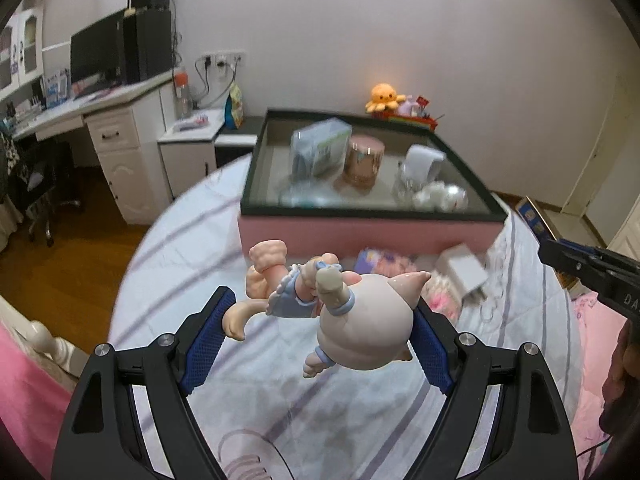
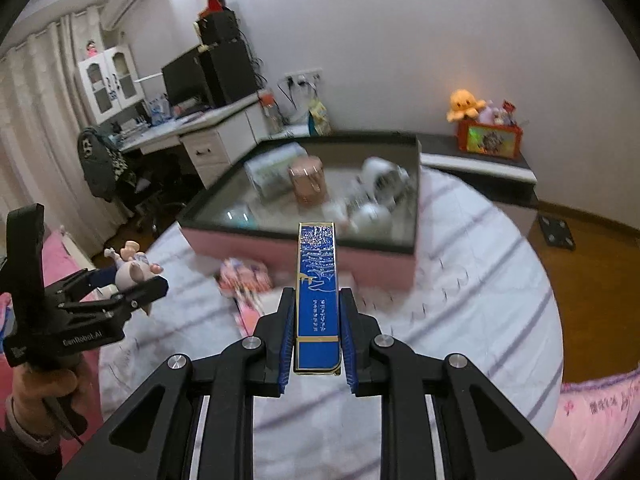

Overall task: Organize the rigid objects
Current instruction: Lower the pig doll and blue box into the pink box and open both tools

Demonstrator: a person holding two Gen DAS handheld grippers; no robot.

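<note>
The right gripper [image 2: 316, 340] is clamped narrowly on a slim blue-and-gold rectangular box [image 2: 317, 300], its long axis pointing straight ahead at the pink-walled, dark-rimmed storage tray [image 2: 304, 254]. The left gripper [image 1: 320, 336], spread wide around a pale pink plastic pig figurine [image 1: 356, 320], faces the same tray; neither hand looks clearly nearer

The items inside the pink box [image 1: 360, 236] are motion-blurred (labels unreadable). At four o'clock in the left wrist view, the right gripper [image 1: 560, 258] is cut off by the edge.
</note>
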